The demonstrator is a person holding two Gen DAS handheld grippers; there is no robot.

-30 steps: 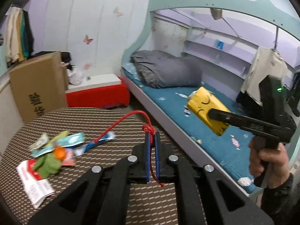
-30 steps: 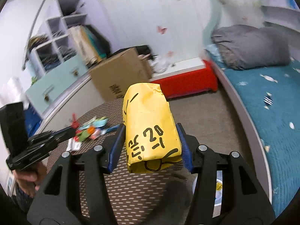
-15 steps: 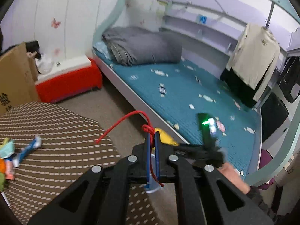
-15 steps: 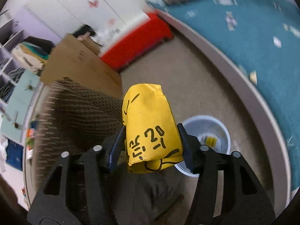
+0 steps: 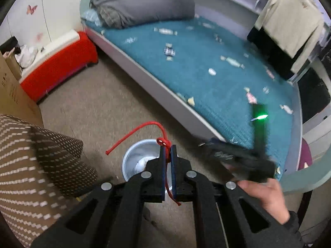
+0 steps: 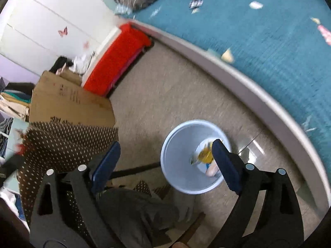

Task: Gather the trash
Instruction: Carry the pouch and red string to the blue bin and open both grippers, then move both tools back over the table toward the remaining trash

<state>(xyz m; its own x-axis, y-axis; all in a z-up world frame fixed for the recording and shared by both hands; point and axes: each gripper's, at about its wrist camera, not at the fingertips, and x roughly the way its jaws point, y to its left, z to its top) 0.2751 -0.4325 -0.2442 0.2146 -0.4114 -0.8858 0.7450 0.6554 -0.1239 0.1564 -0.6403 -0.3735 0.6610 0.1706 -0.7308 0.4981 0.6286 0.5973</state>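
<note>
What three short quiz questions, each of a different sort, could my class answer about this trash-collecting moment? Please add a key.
1. True or false: the left gripper is shut on a red string.
2. Multiple choice: where does the pale blue bin stand? A) on the bed B) on the floor beside the bed C) on the table
3. Fill in: nothing lies between the pads of the right gripper, whose jaws are ____.

Key: 1 true; 2 B, the bin is on the floor, with the teal bed beside it; 3 opening, with yellow trash lying inside the bin.
</note>
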